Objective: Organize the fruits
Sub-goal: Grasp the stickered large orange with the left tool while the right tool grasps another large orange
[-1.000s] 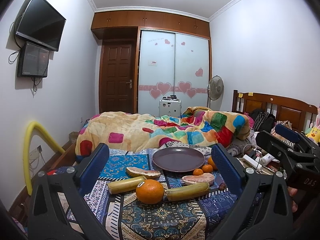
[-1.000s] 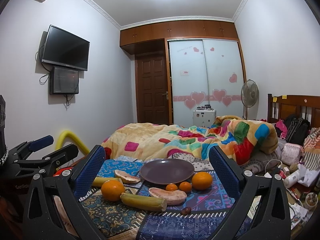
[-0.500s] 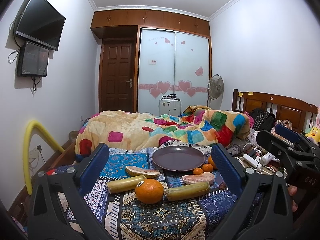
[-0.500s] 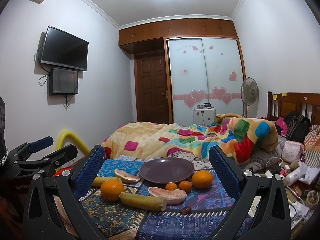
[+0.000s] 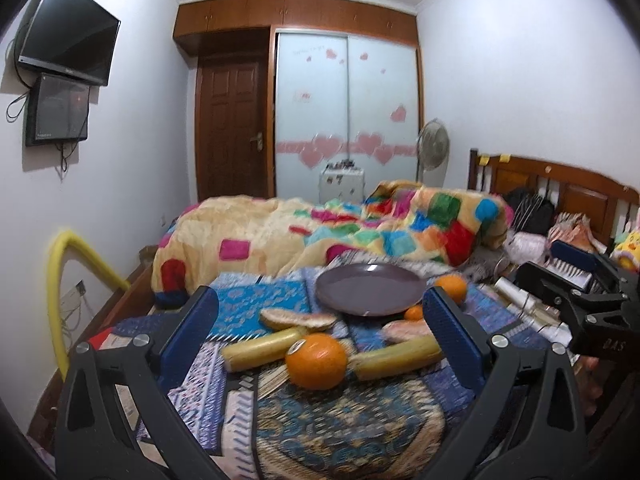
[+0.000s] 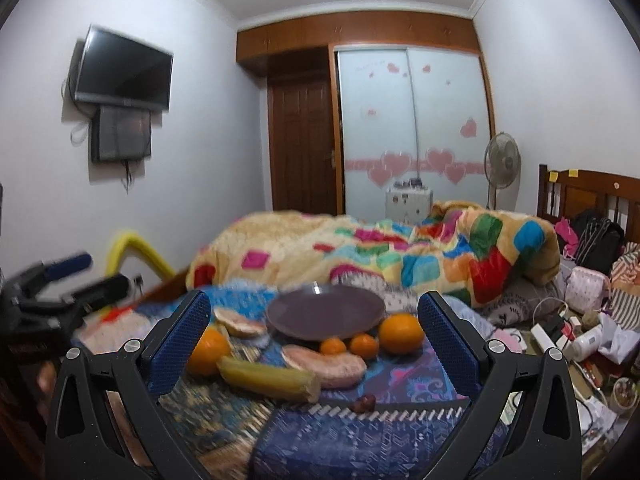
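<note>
Left claw and right claw, both released and empty, hover before fruit on a patterned blue bedspread. Nearest, in front of the round purple plate: a large orange between two yellow corn pieces. Beside the plate lie two small tangerines and a second orange.

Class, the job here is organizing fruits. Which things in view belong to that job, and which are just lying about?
Belong to the job:
plate
oranges
small tangerines
yellow stalks
pomelo slices
both open grippers

Just lying about:
quilt
fan
television
bottles and clutter
</note>
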